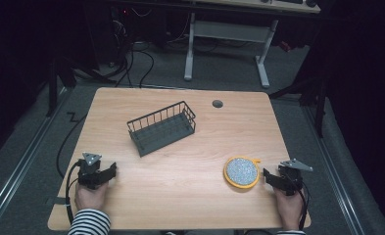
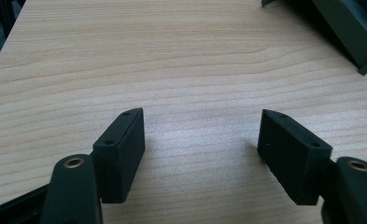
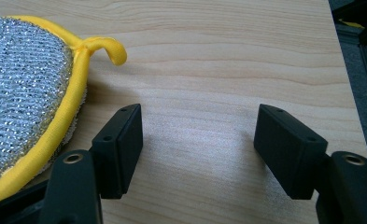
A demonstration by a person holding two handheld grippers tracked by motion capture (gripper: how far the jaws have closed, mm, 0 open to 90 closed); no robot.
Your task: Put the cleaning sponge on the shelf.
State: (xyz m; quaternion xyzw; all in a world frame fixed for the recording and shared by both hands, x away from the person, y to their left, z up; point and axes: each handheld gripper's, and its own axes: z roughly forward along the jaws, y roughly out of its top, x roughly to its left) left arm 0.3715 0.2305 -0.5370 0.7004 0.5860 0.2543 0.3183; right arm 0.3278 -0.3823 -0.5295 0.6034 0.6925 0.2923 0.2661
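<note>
Here the wooden table [image 1: 180, 161] carries a dark wire basket [image 1: 161, 127] with nothing in it near its middle, while the round yellow-rimmed scouring pad [image 1: 241, 172] lies just left of the right gripper [image 1: 271, 177], outside its spread, empty jaws, and the left gripper [image 1: 108, 172] rests released over bare wood.
</note>
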